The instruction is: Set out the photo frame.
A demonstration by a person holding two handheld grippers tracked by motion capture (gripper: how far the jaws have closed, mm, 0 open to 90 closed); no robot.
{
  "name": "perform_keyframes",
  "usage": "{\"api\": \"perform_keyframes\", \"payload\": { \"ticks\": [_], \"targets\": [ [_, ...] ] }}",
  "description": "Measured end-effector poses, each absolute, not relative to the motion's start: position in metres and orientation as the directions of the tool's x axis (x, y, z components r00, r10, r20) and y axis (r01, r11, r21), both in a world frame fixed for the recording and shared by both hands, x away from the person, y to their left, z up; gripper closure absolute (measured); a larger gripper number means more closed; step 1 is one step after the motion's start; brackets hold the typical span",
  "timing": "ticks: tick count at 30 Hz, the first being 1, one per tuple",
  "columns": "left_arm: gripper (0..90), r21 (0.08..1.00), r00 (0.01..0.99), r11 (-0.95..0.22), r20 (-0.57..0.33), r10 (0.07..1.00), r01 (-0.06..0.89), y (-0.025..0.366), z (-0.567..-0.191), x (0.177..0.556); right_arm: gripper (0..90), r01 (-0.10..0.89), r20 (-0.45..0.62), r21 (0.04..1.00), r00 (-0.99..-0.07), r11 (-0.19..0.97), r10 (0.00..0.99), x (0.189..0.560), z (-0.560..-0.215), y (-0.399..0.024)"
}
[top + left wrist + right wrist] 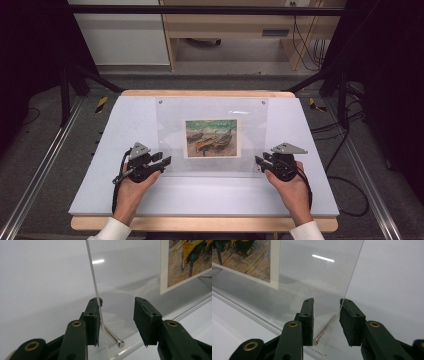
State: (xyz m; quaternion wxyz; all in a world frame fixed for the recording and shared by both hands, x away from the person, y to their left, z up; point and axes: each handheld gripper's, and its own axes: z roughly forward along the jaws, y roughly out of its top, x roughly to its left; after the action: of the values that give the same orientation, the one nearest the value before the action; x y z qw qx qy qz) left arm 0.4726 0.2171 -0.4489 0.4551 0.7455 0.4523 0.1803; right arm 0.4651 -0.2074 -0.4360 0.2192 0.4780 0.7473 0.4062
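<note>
My left gripper (pixel 117 322) and right gripper (pixel 326 322) each gape wide around a near corner of the clear plastic sheet (pixel 212 107), gripping nothing. A metal pin (pixel 113 336) lies between each pair of jaws. The boat picture (pixel 211 138) beyond shows no writing I can read.

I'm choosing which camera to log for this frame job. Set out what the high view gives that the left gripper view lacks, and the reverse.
High view alone: both hands, the right gripper at the acrylic frame's near right corner, the whole boat picture, the two far screws, and the white board on its wooden table.

Left gripper view alone: the clear sheet's edge between the open jaws, touching the left pad, and the metal pin at that corner.

Shared: the left gripper, the frame, part of the picture, the board.
</note>
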Motion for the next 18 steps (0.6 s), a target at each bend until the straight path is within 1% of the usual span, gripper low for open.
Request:
{"api": "perform_keyframes", "payload": {
  "ticks": [18],
  "targets": [
    [57.3, 0.835, 0.522, -0.188, -0.133, 0.843, 0.518, 0.2157, -0.45, 0.4648, 64.8, 0.538, 0.04, 0.81, -0.446, 0.233, 0.894, 0.457, -0.4376, -0.2058]
  ]
}}
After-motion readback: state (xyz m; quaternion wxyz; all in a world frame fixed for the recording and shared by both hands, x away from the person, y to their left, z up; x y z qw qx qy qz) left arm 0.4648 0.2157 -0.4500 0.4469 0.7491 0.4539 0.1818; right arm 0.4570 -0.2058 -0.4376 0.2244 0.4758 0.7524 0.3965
